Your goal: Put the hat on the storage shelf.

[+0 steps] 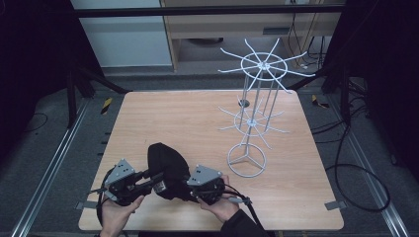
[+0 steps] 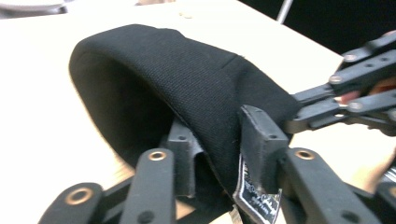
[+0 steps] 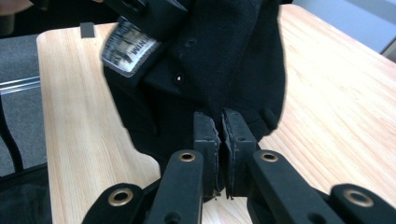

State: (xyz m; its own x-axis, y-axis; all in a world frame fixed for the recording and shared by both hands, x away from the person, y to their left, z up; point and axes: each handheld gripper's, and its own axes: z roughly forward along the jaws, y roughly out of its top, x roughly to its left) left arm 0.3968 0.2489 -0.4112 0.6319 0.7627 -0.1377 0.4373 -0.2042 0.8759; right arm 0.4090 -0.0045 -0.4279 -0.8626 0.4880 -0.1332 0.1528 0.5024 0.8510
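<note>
Black fabric cap, held just above the near table edge between both grippers: left gripper clamped on its edge, right gripper pinching its fabric. Farther back right, white wire rack, standing upright.

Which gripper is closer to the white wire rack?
The right. The right gripper sits just left of the white wire rack's round base, pinching the black cap. The left gripper holds the cap's far side, farther from the rack.
</note>
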